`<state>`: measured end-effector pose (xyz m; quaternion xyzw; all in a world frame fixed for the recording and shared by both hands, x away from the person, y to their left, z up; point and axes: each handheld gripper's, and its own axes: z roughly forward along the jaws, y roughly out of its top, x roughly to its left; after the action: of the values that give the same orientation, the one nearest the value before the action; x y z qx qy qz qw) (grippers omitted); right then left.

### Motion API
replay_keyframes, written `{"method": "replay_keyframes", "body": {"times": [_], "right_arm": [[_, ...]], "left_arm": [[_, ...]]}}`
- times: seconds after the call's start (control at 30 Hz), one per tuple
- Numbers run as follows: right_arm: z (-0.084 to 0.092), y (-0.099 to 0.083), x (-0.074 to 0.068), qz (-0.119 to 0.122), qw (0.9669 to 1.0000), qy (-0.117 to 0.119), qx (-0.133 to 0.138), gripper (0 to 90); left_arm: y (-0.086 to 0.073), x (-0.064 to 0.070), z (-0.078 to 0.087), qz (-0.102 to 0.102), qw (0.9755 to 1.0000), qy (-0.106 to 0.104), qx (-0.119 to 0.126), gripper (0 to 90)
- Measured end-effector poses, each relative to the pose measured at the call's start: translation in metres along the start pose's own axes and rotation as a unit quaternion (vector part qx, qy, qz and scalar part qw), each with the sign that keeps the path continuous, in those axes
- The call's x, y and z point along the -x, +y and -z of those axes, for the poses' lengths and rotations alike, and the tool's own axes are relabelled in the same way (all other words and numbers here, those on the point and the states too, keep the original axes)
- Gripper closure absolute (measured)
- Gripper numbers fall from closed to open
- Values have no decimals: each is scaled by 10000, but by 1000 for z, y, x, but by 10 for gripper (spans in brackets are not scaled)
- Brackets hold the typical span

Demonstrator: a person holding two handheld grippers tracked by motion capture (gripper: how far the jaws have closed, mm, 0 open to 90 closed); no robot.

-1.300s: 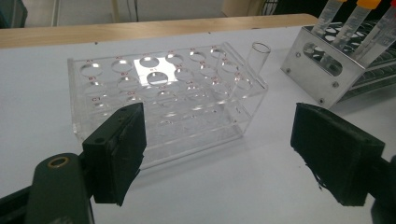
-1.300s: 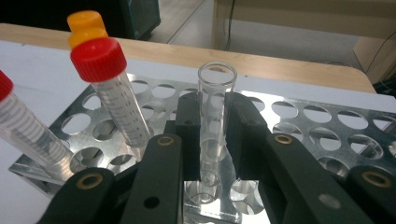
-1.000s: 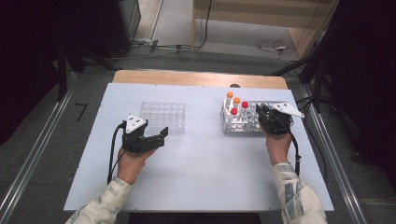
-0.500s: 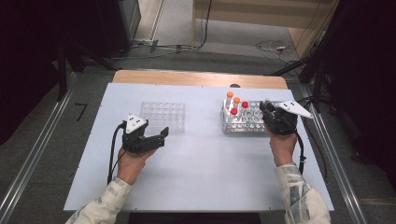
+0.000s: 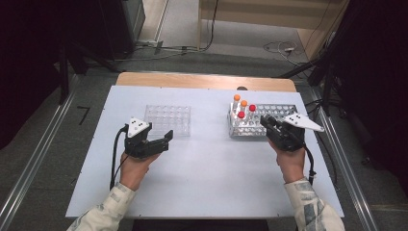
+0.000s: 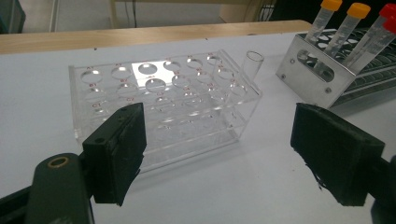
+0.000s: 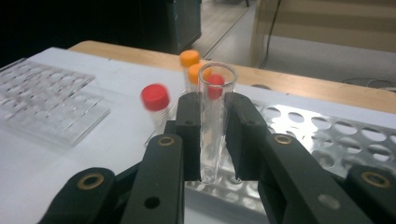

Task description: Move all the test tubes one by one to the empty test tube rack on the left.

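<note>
Red well labels on the clear acrylic rack are too small to read. Left gripper hovers released at lower frame. Right gripper clenches an uncapped glass tube upright at centre, over the metal rack.

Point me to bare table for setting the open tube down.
Free: the strip between the clear rack and the metal rack, and the wide near band between both hands. Crowded: the metal rack's left end, where capped tubes stand beside the right gripper shut on the open tube.
</note>
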<state>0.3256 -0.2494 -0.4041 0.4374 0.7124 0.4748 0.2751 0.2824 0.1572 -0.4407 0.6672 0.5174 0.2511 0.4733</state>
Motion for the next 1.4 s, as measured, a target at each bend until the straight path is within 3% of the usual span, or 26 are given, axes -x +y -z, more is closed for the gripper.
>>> {"method": "replay_keyframes", "body": {"times": [0.43,0.8,1.1,1.4], "right_arm": [[-10,-16,-43,237,9969,681,-299,737],[-32,-22,-90,592,9885,1299,-500,737],[-42,-22,-124,838,9812,1659,-523,737],[-47,-23,-142,981,9769,1820,-546,737]], "left_arm": [[3,9,3,-36,9999,-125,60,193],[8,33,4,-205,9987,-452,96,190],[19,69,5,-522,9940,-950,133,244],[16,77,1,-650,9894,-1298,33,436]]}}
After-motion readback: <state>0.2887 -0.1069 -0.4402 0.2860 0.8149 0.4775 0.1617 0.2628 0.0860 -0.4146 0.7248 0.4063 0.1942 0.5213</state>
